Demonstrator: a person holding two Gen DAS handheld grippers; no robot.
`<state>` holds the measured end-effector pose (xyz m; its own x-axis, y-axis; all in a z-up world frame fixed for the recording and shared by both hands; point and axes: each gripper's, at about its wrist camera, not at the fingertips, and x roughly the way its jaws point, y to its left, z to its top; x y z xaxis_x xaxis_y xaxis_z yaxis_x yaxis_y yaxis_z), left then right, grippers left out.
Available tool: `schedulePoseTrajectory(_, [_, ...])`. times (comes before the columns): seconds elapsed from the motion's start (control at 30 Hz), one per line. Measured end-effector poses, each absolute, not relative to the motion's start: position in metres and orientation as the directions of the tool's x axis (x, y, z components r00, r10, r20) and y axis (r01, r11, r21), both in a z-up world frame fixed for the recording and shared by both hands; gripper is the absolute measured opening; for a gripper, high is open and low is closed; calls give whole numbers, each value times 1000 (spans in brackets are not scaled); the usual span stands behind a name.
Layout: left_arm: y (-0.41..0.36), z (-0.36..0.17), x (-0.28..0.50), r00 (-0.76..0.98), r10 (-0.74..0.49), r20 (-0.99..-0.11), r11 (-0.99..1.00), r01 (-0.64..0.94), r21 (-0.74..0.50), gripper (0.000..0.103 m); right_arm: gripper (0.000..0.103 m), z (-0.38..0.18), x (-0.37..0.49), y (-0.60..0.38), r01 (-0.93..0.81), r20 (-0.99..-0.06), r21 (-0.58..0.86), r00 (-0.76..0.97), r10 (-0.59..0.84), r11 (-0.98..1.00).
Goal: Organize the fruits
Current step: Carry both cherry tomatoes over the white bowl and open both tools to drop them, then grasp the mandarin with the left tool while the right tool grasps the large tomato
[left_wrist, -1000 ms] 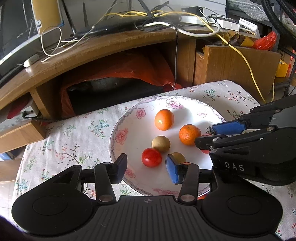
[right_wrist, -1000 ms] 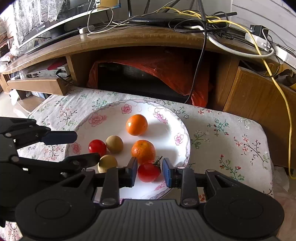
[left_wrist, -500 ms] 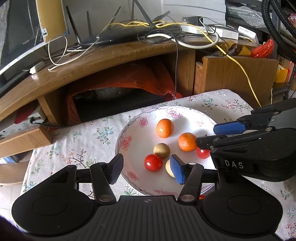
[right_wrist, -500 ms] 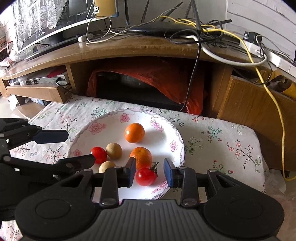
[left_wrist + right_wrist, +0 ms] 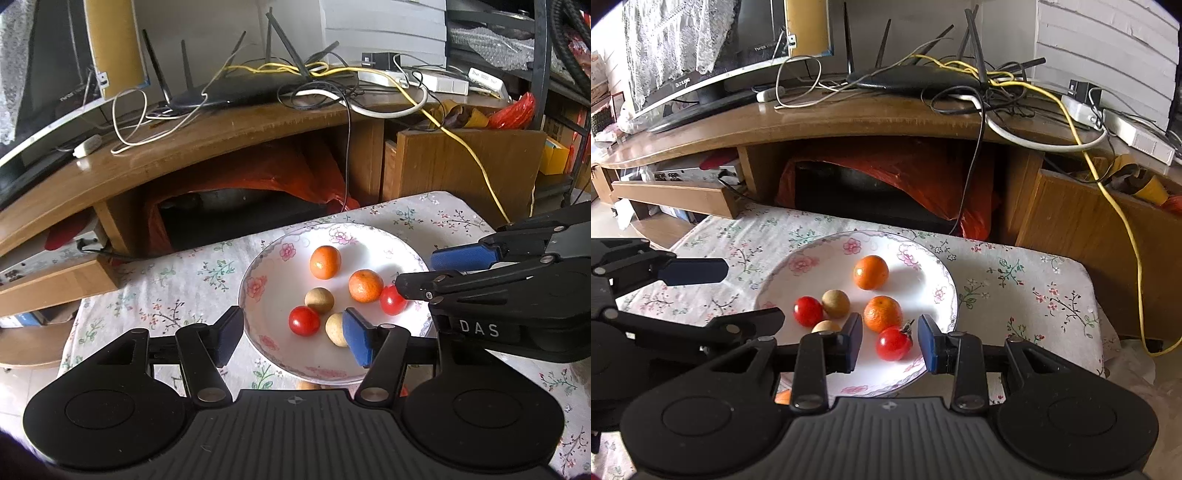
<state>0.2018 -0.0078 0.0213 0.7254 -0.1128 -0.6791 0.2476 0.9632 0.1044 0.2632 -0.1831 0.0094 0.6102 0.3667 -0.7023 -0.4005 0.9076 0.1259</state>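
A white floral plate [image 5: 266,266] [image 5: 934,273] on the flowered tablecloth holds two oranges [image 5: 325,262] [image 5: 871,272], two red tomatoes [image 5: 304,321] [image 5: 894,343] and two tan longans [image 5: 319,300] [image 5: 835,303]. My left gripper [image 5: 291,338] is open above the plate's near rim, empty. My right gripper [image 5: 889,341] is open, its fingers on either side of the stemmed tomato without touching it. The right gripper also shows in the left wrist view [image 5: 436,271], and the left gripper in the right wrist view [image 5: 738,291].
A wooden TV stand [image 5: 221,136] with a router and tangled cables [image 5: 923,81] stands right behind the low table. An orange bag [image 5: 923,173] fills its shelf. A bit of fruit [image 5: 783,397] peeks out under the plate's near rim.
Both grippers have pulled back and up from the plate. The right gripper's fingers opened wider and the stemmed tomato stays lying on the plate.
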Motion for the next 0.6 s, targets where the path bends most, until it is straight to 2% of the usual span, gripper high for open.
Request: schedulePoseTrajectory(0.6, [-2, 26, 168, 721, -107, -685, 964, 244, 107, 66, 33, 19, 225, -184, -403, -700, 155, 600, 388, 902])
